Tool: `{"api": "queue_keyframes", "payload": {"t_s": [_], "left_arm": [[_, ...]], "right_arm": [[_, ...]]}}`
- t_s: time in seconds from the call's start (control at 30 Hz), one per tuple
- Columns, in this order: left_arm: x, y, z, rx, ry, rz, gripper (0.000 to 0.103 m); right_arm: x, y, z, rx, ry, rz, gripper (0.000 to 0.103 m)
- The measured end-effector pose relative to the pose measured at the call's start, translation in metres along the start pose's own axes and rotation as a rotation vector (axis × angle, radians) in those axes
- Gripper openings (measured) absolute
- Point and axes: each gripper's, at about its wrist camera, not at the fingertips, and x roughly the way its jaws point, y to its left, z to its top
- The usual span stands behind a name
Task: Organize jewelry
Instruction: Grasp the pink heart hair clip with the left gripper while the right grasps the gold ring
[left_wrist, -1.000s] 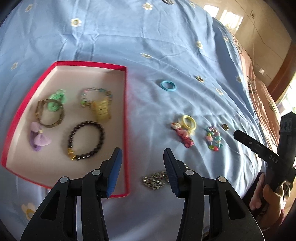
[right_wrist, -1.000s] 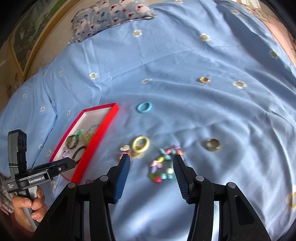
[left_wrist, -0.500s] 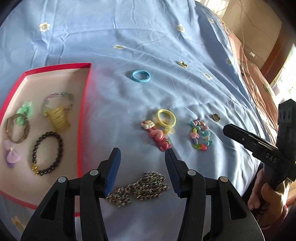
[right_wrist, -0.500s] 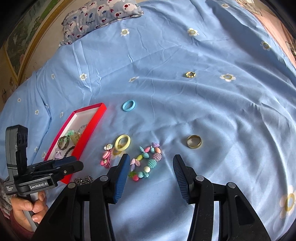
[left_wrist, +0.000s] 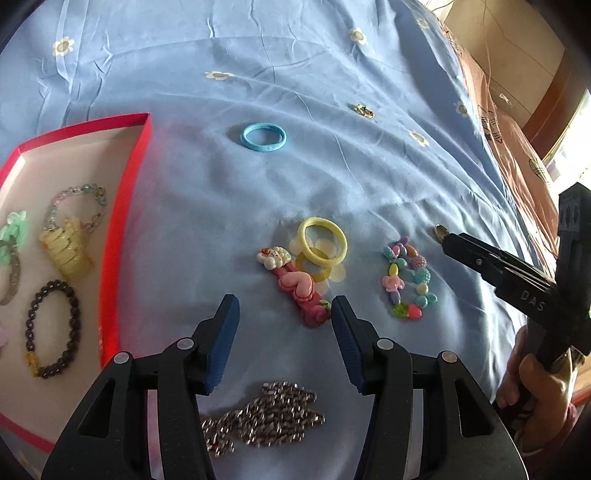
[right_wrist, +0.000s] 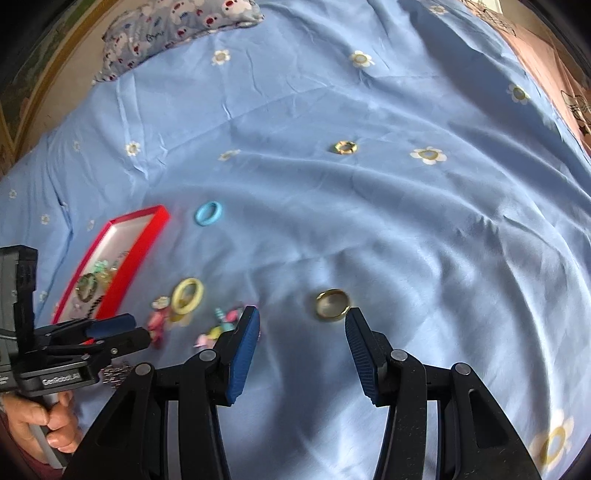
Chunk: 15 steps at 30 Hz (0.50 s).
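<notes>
My left gripper (left_wrist: 284, 306) is open and empty, its tips just short of a pink hair clip (left_wrist: 295, 286) on the blue bedsheet. A silver chain (left_wrist: 262, 417) lies under its jaws. A yellow ring (left_wrist: 322, 242), a colourful bead bracelet (left_wrist: 406, 275) and a blue ring (left_wrist: 263, 136) lie beyond. The red tray (left_wrist: 125, 206) at left holds several bracelets. My right gripper (right_wrist: 301, 314) is open and empty, with a gold ring (right_wrist: 332, 303) just ahead between its tips.
A small gold ring (right_wrist: 344, 147) lies farther back on the sheet. A patterned pillow (right_wrist: 177, 22) is at the far end. The right gripper's body (left_wrist: 517, 280) shows at right in the left wrist view. A pink blanket (left_wrist: 517, 147) borders the right side.
My left gripper has moved right, away from the tray and past the chain toward the pink clip. My right gripper has moved right from the bead bracelet to the gold ring.
</notes>
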Motion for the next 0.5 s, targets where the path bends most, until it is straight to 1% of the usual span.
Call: {"api": "queue_keyframes", "payload": {"t_s": [0.13, 0.17, 0.2, 0.23, 0.27, 0.3, 0.37, 0.43, 0.5], "left_arm": [[0.008, -0.002, 0.003, 0.026, -0.011, 0.007, 0.049], [0.010, -0.002, 0.002, 0.028, -0.012, 0.007, 0.042], [0.011, -0.002, 0.002, 0.033, -0.013, 0.013, 0.034], [0.012, -0.001, 0.002, 0.037, -0.015, 0.019, 0.032], [0.012, 0.000, 0.002, 0.037, -0.019, 0.018, 0.025], [0.012, 0.002, 0.002, 0.035, -0.024, 0.014, 0.018], [0.011, 0.007, 0.002, 0.023, -0.025, 0.000, 0.015], [0.009, 0.011, 0.001, 0.008, -0.028, -0.019, 0.015], [0.006, 0.014, -0.001, 0.004, -0.034, -0.018, 0.015]], "right_arm": [[0.015, -0.002, 0.003, -0.016, 0.013, -0.039, 0.048], [0.018, -0.002, 0.003, -0.022, 0.015, -0.048, 0.048], [0.021, 0.000, 0.003, -0.036, 0.015, -0.065, 0.042], [0.023, 0.001, 0.003, -0.052, 0.014, -0.087, 0.034], [0.023, 0.002, 0.002, -0.060, 0.011, -0.096, 0.031], [0.023, 0.002, 0.002, -0.062, 0.008, -0.096, 0.023], [0.021, 0.002, 0.001, -0.062, 0.002, -0.093, 0.023], [0.017, 0.002, 0.001, -0.063, -0.006, -0.083, 0.023], [0.013, 0.004, 0.001, -0.060, -0.013, -0.067, 0.023]]}}
